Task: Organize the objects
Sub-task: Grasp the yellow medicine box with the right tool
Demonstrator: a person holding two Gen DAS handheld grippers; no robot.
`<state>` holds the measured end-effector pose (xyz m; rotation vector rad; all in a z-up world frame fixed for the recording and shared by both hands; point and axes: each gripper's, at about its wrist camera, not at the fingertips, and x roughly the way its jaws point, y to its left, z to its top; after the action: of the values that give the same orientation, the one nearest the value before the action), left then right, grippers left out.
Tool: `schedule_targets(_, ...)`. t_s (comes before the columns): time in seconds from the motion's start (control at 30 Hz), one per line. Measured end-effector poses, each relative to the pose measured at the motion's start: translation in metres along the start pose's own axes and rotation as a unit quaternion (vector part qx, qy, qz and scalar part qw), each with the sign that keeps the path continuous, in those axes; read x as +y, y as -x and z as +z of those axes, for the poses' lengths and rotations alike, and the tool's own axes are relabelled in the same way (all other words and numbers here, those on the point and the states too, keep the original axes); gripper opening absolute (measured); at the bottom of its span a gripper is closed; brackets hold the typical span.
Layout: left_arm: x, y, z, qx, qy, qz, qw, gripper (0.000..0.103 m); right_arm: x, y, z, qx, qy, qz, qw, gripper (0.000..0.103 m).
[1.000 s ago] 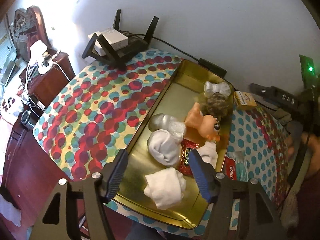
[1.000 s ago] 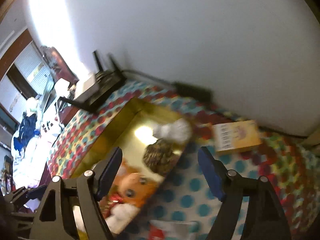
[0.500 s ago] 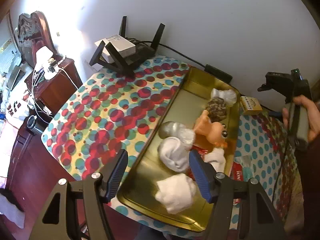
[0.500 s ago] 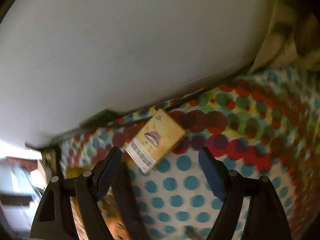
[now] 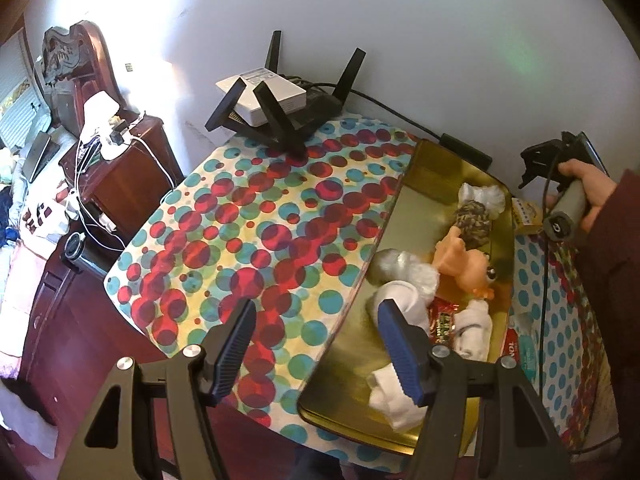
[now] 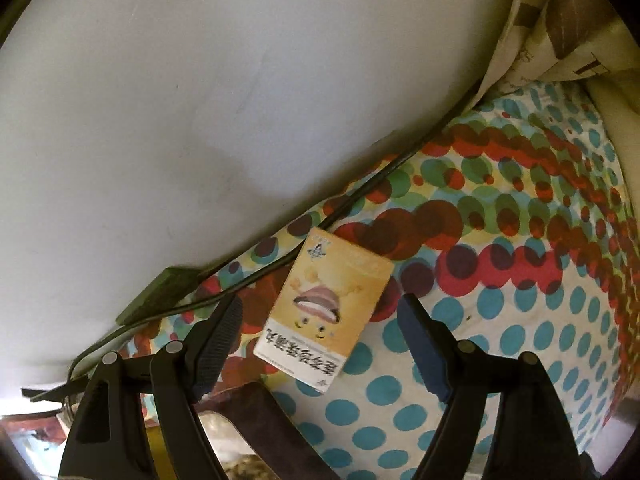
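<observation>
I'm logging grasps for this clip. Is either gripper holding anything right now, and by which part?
Nothing is held. The right gripper hangs open over the yellow box, fingers clear of it; the left gripper is open and empty.

Red packet (image 5: 516, 350) partly behind tray (image 5: 420, 176)

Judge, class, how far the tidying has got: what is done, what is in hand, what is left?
Done: rolled socks, a doll and a sweet wrapper lie in the gold tray. In hand: the right claw, open, hangs over the yellow box, not gripping. Left: that box and a red packet beside the tray; the left claw is open, empty.
</observation>
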<state>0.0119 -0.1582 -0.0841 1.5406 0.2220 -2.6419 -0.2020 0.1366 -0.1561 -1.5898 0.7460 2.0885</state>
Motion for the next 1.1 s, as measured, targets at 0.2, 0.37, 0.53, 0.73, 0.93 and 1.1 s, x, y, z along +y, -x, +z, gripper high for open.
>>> schedule_targets(0.2, 0.010, -0.001, 0.001, 0.001, -0.006, 0.005, 1.0000, 0.065, 0.013, -0.017, -0.016, 0.006, 0.011, -0.041, 0.999, 0.076)
schedule_targets(0.37, 0.012, -0.005, 0.007, 0.002, -0.008, -0.004, 1.0000, 0.065, 0.013, -0.022, -0.029, 0.013, 0.044, -0.016, 0.999, 0.058)
schedule_targets(0.53, -0.012, -0.009, 0.020, 0.018, -0.021, -0.051, 0.9983, 0.065, -0.013, 0.001, -0.039, 0.009, 0.077, 0.043, 0.996, 0.053)
schedule_targets(0.73, -0.089, 0.000, 0.025, 0.059, -0.066, -0.163, 0.9827, 0.067, -0.071, 0.045, -0.044, -0.009, 0.134, 0.092, 0.987, 0.053)
schedule_targets(0.93, -0.181, -0.010, -0.008, 0.136, -0.114, -0.210, 0.9613, 0.069, -0.142, 0.069, -0.033, -0.025, 0.156, 0.126, 0.979, 0.053)
schedule_targets(1.1, -0.219, -0.030, -0.033, 0.200, -0.087, -0.190, 0.9573, 0.069, -0.177, 0.070, -0.014, -0.009, 0.174, 0.150, 0.973, 0.053)
